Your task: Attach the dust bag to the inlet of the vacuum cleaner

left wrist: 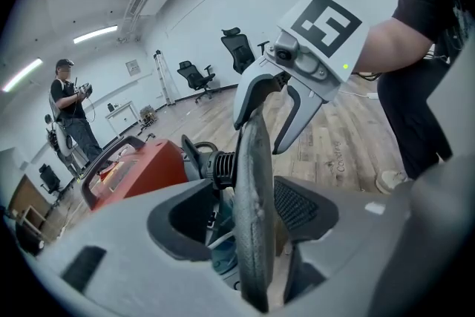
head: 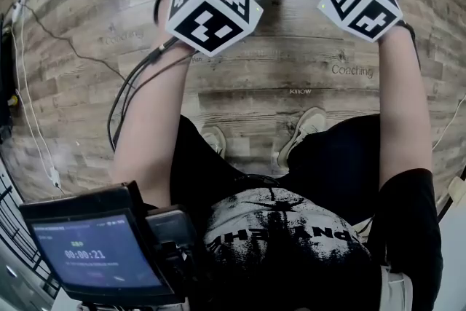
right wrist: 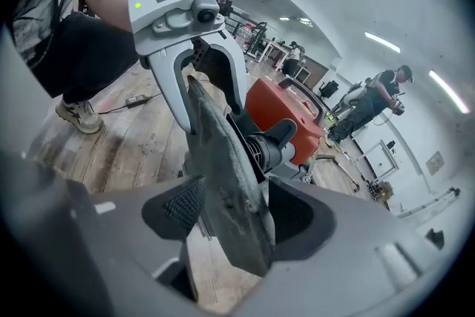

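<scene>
My left claw [left wrist: 245, 223] and right claw [right wrist: 237, 215] are both spread wide, the flat grey dust bag [left wrist: 256, 159] standing edge-on between their pads. It stands right against the black inlet [left wrist: 221, 168] of the red vacuum cleaner [left wrist: 137, 171] on the wooden floor [left wrist: 349, 137].

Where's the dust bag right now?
The dust bag stands edge-on between the open jaws of the left gripper and right gripper, close to the red vacuum cleaner.

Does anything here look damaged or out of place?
The grey dust bag stands edge-on between the open jaws of the left tool and right tool, gripped by neither. Its edge looks rough and dented.
</scene>
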Demonstrator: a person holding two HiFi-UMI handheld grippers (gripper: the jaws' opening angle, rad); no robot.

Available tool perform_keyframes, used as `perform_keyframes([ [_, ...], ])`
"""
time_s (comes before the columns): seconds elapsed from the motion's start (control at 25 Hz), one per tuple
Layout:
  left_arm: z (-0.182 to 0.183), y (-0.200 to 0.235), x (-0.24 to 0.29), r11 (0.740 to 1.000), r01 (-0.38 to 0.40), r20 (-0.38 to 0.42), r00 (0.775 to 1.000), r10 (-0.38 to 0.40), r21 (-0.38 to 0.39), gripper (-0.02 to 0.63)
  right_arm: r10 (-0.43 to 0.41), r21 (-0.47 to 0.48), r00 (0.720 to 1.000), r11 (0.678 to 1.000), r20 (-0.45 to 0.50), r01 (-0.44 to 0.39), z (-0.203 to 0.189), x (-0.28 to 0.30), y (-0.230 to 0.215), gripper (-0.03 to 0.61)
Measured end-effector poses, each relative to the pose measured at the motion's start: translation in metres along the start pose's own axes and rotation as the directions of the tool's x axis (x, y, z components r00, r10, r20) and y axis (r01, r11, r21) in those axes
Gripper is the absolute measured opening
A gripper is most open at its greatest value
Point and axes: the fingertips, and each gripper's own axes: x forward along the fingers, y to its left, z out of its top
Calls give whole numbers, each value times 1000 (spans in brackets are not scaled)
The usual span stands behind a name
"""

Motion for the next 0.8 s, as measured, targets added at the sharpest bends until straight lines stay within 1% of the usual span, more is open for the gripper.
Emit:
perform_keyframes([
  [0.12,3,-2,-3,1000,2,17,1000,-2,-13,257,-12,5,1000,1000,9,12,2,-5,-4,272],
  [0.28,0,-3,-3,1000,7,10,1000,-7,-22,246,-25,14,1000,1000,7,24,3,-7,-5,273],
  [0.48,-3,-3,1,1000,3,-7,1000,-3,-3,235,-37,4,999,999,-8,37,-1,-6,-2,273],
  [0.6,-2,-3,4,1000,0,-10,1000,0,3,224,-48,2,999,999,-6,48,-1,-8,-3,262],
  [0.68,-3,-2,2,1000,-6,-12,1000,6,4,222,-50,-1,999,999,2,50,1,-9,-1,236],
  [0.76,0,-1,-7,1000,-19,0,1000,19,-3,212,-57,-9,998,998,13,58,6,-13,0,177],
  [0.8,2,0,-14,1000,-29,13,999,30,-10,198,-66,-11,998,998,24,66,10,-17,0,134],
])
